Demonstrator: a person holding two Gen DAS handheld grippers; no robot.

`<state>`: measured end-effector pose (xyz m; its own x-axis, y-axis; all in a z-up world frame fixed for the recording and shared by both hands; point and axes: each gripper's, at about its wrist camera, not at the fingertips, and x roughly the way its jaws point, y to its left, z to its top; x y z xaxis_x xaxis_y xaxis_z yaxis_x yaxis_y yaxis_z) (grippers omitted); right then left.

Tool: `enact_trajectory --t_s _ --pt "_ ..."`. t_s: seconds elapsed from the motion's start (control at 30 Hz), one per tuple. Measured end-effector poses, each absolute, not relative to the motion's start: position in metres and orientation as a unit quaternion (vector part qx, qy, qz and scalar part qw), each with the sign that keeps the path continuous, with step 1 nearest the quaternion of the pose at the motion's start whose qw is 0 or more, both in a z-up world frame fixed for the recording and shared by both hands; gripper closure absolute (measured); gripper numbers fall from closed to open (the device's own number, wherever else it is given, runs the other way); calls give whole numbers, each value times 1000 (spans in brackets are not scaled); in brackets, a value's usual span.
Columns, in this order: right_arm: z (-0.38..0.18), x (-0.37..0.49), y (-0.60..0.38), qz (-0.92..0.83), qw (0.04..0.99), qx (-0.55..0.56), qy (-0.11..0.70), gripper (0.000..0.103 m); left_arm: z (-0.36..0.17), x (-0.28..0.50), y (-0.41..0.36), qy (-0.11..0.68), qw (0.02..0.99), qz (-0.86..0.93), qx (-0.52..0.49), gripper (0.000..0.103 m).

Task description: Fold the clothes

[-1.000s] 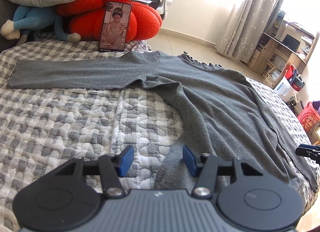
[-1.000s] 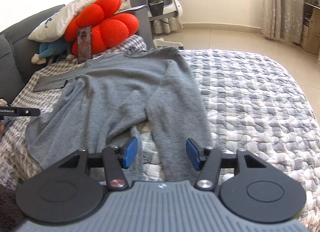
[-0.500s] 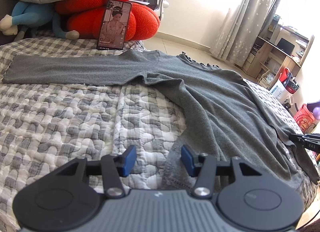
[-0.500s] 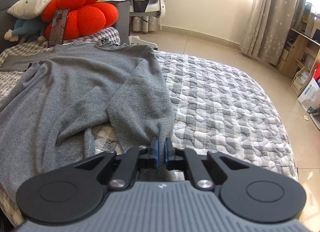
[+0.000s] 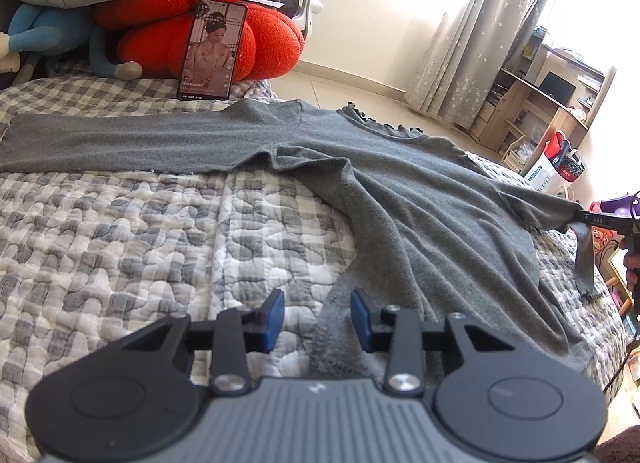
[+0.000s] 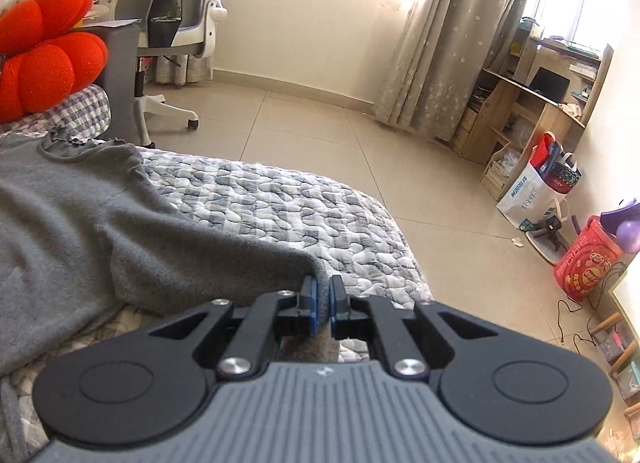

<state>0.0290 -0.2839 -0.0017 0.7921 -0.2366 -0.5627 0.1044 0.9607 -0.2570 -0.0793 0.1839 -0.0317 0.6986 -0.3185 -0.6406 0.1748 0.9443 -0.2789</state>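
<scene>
Grey knit top (image 5: 420,199), long-sleeved, ruffled neckline, lies face-down-or-up (can't tell) across the quilted checked bedspread (image 5: 120,247). Soft, light, limp: it drapes and bunches, no stiffness to help me. Fuzzy knit should grip well in the pads, but I judge it will stretch and drag the body along if I pull one point hard.

Right gripper (image 6: 322,305): clamped on the sleeve end (image 6: 224,267), fabric pinched between the blue pads; from the left view the cuff hangs off the far side of it. Left gripper (image 5: 317,319): jaws closing, hem corner of the top between them, pads not yet pressing on it as far as I can see.

Best holds, in my view: cuffs, hem corners, shoulder seams. Edges give a clean fold line; mid-panel grabs just make wrinkles.

Other sleeve (image 5: 120,143) is laid out flat towards the head of the bed.

Bedspread is soft and puckered, so some friction under the cloth. Phone (image 5: 212,49) is propped against a red cushion (image 5: 272,39) just beyond the sleeve. Office chair (image 6: 176,19), curtains (image 6: 440,43), wooden desk (image 6: 532,103), tiled floor beside the bed.
</scene>
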Motion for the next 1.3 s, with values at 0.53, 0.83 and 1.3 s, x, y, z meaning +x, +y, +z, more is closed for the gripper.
enact_trajectory --t_s 0.53,0.83,1.3 --pt "5 -28 -273 77 931 42 353 65 -37 -78 196 394 892 -172 -137 72" --pt "-22 -80 -254 199 881 126 410 64 -37 -84 195 400 889 -171 -143 82" --pt "-25 -107 -246 239 868 144 411 68 -18 -152 212 362 906 -99 -194 97"
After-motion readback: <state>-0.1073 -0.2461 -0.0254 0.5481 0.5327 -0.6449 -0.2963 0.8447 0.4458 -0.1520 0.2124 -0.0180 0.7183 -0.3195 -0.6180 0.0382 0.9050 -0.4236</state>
